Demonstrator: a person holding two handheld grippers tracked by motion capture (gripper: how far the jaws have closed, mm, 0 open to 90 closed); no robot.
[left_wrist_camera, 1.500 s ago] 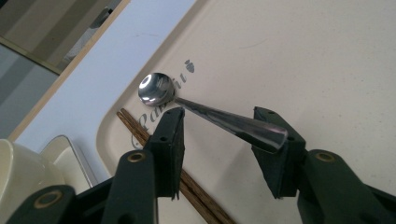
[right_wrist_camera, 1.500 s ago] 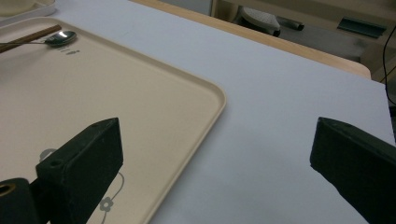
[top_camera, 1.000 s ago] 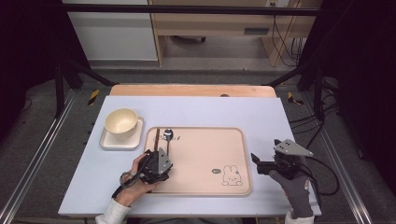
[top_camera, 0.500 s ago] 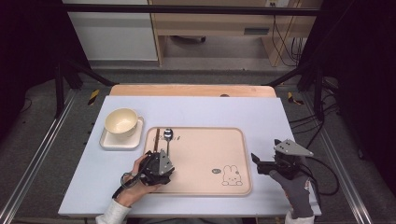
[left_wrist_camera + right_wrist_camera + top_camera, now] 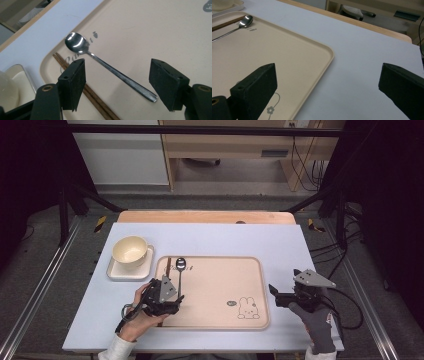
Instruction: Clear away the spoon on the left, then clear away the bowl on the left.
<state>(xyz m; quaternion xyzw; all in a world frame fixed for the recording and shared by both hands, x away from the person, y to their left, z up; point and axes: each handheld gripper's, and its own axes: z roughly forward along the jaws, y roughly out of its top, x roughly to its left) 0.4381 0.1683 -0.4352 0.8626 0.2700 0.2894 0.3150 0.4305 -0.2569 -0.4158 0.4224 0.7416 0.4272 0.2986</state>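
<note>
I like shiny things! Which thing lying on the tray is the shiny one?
The spoon. It is silver metal and gleams with light, while the chopsticks lying beside it on the tray are dull brown wood.

High view: fixed above the table's [image 5: 210,240] near edge, facing forward and down, far enough to take in the whole top.
Left gripper view: rides close over the tray's [image 5: 150,32] far-left corner, looking down at the spoon [image 5: 107,66].
Right gripper view: low, near the table's right edge, facing across the tray's [image 5: 287,52] far-right corner.
Shared: spoon [image 5: 242,23], apparently chopsticks [image 5: 75,75] too.
</note>
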